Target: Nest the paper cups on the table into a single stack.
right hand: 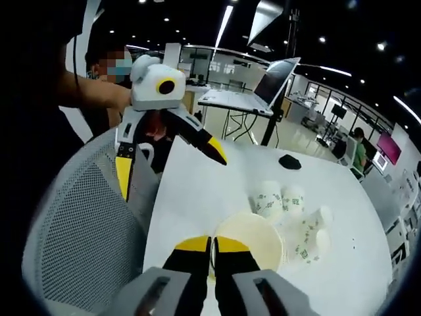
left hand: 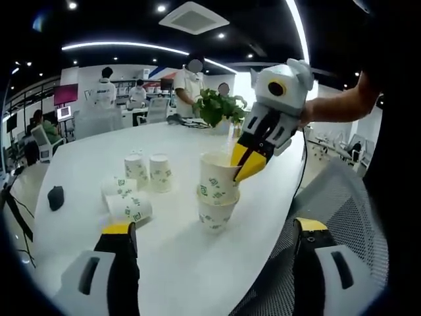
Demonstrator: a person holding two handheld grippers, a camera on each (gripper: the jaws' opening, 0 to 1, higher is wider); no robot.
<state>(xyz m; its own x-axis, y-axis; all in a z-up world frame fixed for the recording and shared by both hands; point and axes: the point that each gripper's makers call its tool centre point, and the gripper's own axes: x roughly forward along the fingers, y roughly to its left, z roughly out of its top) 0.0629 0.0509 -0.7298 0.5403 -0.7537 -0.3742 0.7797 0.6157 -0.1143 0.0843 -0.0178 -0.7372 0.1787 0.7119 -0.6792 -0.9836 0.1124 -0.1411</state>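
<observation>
On a white table point(left hand: 177, 263), the right gripper point(left hand: 248, 164) pinches the rim of a paper cup point(left hand: 217, 181), its yellow-tipped jaws clamped together on the cup's edge as the cup sits in the mouth of a second cup point(left hand: 214, 214) standing upright beneath it. In the right gripper view, the same held cup point(right hand: 253, 240) is seen from above, its pale open mouth just ahead of the closed jaws. The left gripper point(right hand: 168, 158) hovers off the table's near edge, above a grey mesh chair point(right hand: 79, 230), with its jaws spread wide and nothing between them. Farther along the table, two cups point(left hand: 148, 171) stand side by side, and two more cups point(left hand: 125, 201) lie on their sides just in front of them. A small dark object point(left hand: 56, 196) rests near the table's edge, and a leafy plant point(left hand: 217, 106) stands at the far end, with people beyond it.
</observation>
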